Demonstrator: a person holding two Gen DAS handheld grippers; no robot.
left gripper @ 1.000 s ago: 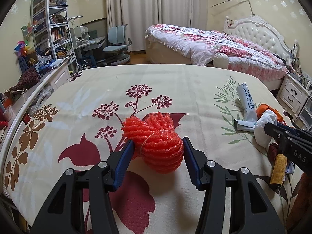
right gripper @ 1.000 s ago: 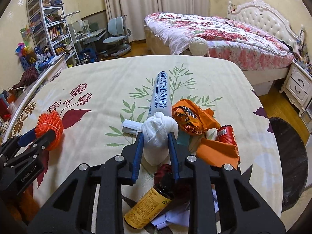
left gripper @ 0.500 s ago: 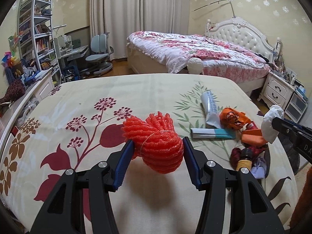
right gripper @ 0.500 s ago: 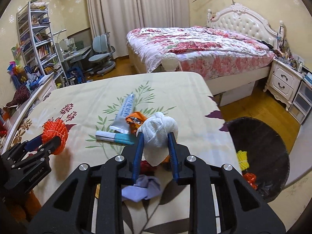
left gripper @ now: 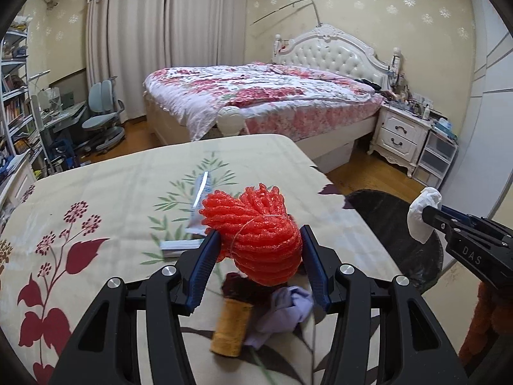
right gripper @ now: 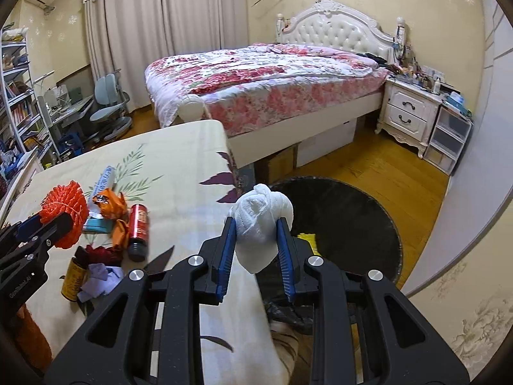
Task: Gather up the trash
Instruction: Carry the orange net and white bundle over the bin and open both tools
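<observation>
My left gripper (left gripper: 259, 250) is shut on a red foam net ball (left gripper: 256, 234) and holds it above the flowered table (left gripper: 96, 192); it also shows in the right wrist view (right gripper: 64, 215). My right gripper (right gripper: 256, 237) is shut on a white crumpled tissue wad (right gripper: 261, 224), held over the edge of the black trash bin (right gripper: 352, 211) beside the table. In the left wrist view the tissue wad (left gripper: 423, 215) shows at the right, above the bin (left gripper: 394, 224).
Loose trash lies on the table: a red can (right gripper: 138, 227), an orange wrapper (right gripper: 109, 202), a yellow bottle (right gripper: 72, 280), a purple cloth (right gripper: 99, 280), a white tube (right gripper: 104, 179). A yellow item (right gripper: 307, 239) lies in the bin. A bed (right gripper: 272, 80) and nightstand (right gripper: 407, 112) stand behind.
Both grippers swung right with their loads. The right one moved from over the trash pile to over the bin; the left one moved from the table's left part to above the pile.
</observation>
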